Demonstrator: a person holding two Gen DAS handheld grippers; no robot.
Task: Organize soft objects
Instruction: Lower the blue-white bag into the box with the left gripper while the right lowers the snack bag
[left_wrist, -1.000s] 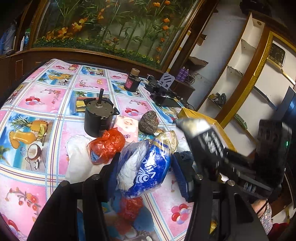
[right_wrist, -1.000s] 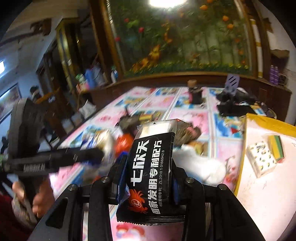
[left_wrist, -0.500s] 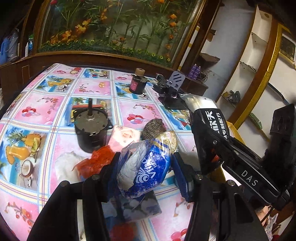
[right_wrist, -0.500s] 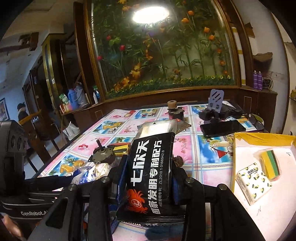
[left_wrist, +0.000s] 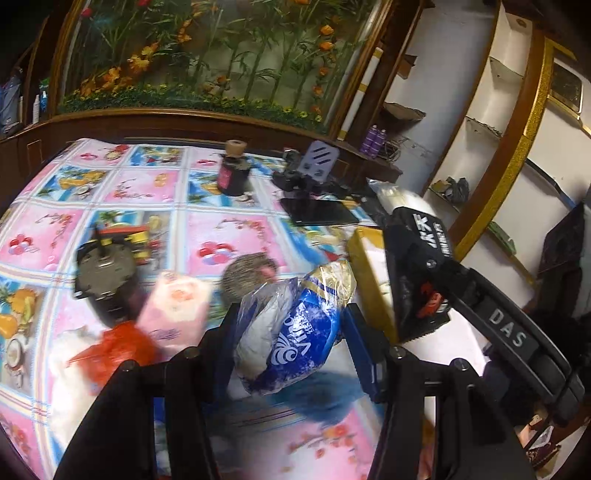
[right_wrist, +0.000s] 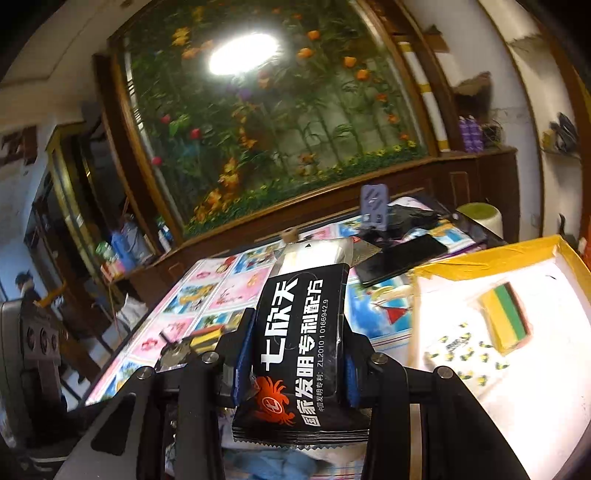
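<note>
Left tongs (left_wrist: 291, 328) clench a blue-and-white plastic packet (left_wrist: 295, 332) above the tabletop (left_wrist: 221, 229); right tongs (right_wrist: 291, 354) grip a black sachet (right_wrist: 299, 332); the yellow-rimmed box (right_wrist: 480, 258) lies at two o'clock, holding a striped sponge (right_wrist: 506, 317)

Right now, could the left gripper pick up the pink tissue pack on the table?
Probably not. The left gripper is shut on a blue bag, so nothing more fits between its pads. The tissue pack lies uncovered just to its left; the bag would have to be set down first.
</note>
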